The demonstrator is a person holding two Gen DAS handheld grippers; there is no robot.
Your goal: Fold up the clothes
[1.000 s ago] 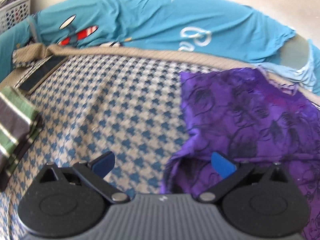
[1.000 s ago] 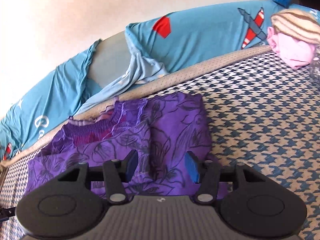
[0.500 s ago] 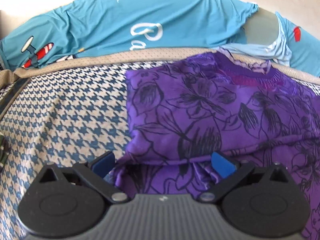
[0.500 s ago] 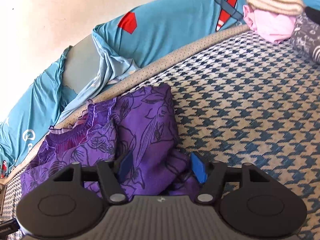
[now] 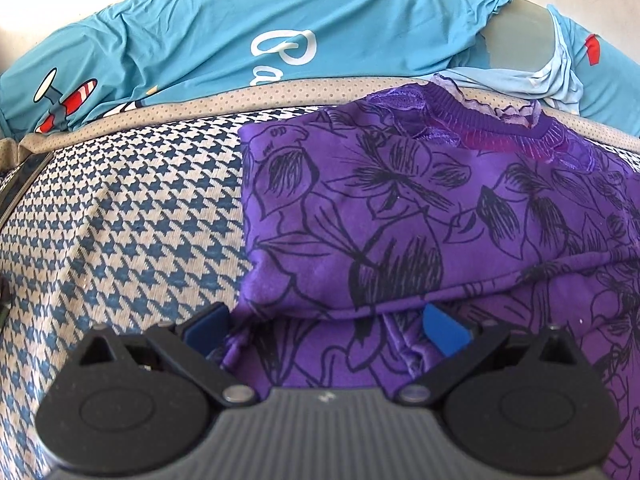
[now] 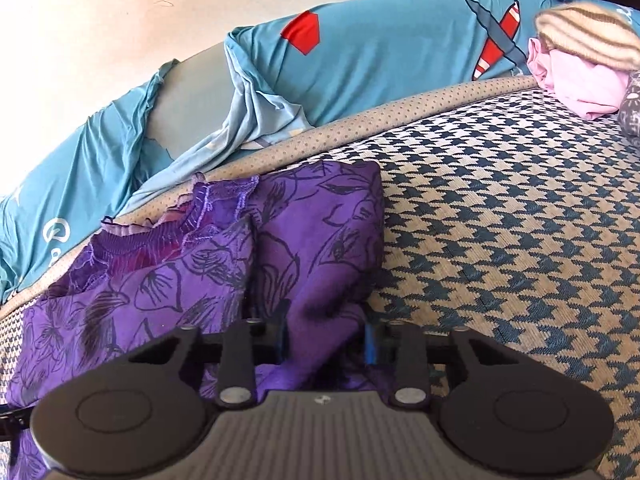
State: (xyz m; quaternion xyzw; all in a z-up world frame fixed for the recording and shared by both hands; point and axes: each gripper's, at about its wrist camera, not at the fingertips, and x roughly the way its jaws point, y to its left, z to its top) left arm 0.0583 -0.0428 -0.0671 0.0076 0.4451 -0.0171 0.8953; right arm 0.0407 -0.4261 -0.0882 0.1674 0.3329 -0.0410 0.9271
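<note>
Purple shirt [image 6: 320, 224] lies on the bed [image 6: 500, 220], its bunched right edge at six o'clock now pinched as our right tool [image 6: 326, 340] just closed, left tool [image 5: 326, 326] spread over the hem, so we judge folding can start.

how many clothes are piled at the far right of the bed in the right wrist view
3: a beige striped knit on top, a pink garment beneath it, a grey patterned cloth at the frame edge. More may lie out of view.

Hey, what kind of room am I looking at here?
Probably a bedroom: a houndstooth-covered mattress against a wall, a blue airplane-print sheet bunched along its far edge, a purple floral top spread on it, and folded clothes stacked nearby.
</note>
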